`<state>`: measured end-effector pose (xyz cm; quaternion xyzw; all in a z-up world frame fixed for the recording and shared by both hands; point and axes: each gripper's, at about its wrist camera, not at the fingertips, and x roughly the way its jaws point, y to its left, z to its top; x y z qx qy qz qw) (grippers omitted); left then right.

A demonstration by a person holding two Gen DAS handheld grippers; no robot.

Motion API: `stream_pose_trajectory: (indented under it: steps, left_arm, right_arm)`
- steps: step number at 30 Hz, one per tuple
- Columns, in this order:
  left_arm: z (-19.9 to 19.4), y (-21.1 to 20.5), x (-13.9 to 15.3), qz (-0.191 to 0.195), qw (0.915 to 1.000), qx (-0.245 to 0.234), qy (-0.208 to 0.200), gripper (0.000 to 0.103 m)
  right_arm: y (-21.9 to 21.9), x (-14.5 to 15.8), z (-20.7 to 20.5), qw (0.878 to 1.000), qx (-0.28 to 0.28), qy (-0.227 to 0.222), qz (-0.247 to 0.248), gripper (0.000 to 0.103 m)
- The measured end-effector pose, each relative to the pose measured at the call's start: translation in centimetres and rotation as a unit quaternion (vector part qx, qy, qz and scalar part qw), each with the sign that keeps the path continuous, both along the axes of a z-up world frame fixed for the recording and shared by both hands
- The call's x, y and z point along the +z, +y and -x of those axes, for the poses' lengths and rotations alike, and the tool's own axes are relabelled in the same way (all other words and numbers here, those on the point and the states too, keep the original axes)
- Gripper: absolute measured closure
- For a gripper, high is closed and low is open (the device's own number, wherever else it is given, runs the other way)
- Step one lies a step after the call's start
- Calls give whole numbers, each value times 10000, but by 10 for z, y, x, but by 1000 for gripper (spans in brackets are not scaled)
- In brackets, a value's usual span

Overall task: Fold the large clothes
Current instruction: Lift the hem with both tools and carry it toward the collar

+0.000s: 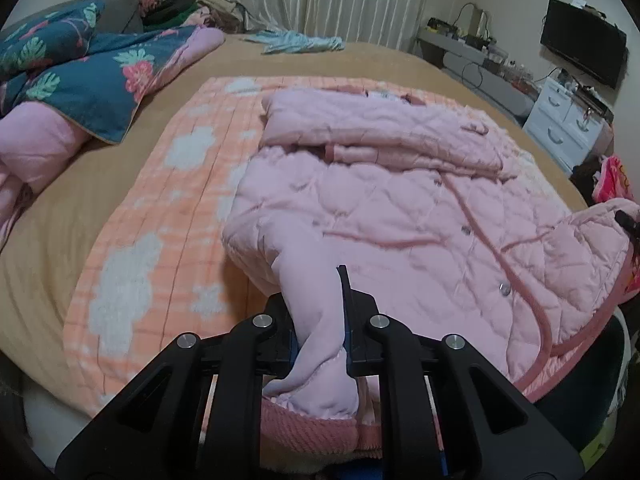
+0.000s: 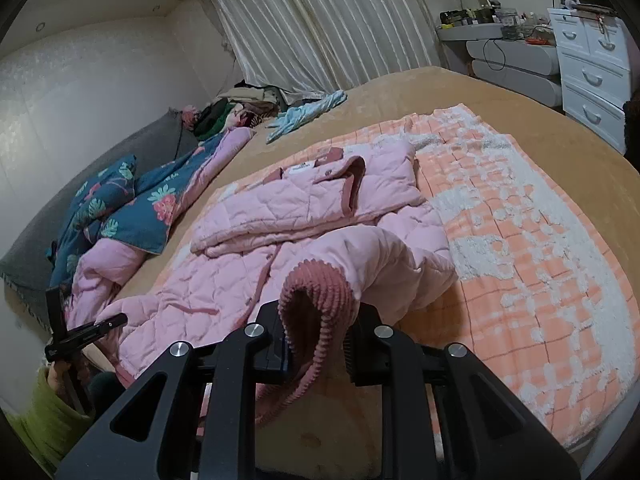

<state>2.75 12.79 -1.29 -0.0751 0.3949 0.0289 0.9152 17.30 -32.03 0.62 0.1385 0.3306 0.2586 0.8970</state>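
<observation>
1 sleeve already lies folded across the pink jacket point(image 1: 400, 208); left claw point(image 1: 320, 320) clamps its hem at 6 o'clock, right claw point(image 2: 316, 344) clamps the other cuff point(image 2: 316, 300), folds remaining.

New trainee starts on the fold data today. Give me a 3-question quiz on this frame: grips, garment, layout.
1. True or false: both grippers are shut on parts of the pink quilted jacket.
2. Which part does the right gripper hold? A) the collar B) the ribbed cuff of a sleeve C) a button
3. Fill in: the jacket lies on an orange-and-white checked ______ spread over the tan bed.

Key
1. True. The left gripper pinches a bunch of the jacket's pale lining near the hem; the right one clamps the cuff.
2. B
3. blanket
</observation>
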Motion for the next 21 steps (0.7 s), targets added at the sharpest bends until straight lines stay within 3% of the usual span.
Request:
stream_pose_trajectory:
  steps: [21]
  left_arm:
    - [-40, 1, 50, 116, 9987, -9, -500, 95]
  right_arm:
    - [-12, 30, -21, 9990, -234, -134, -370, 85]
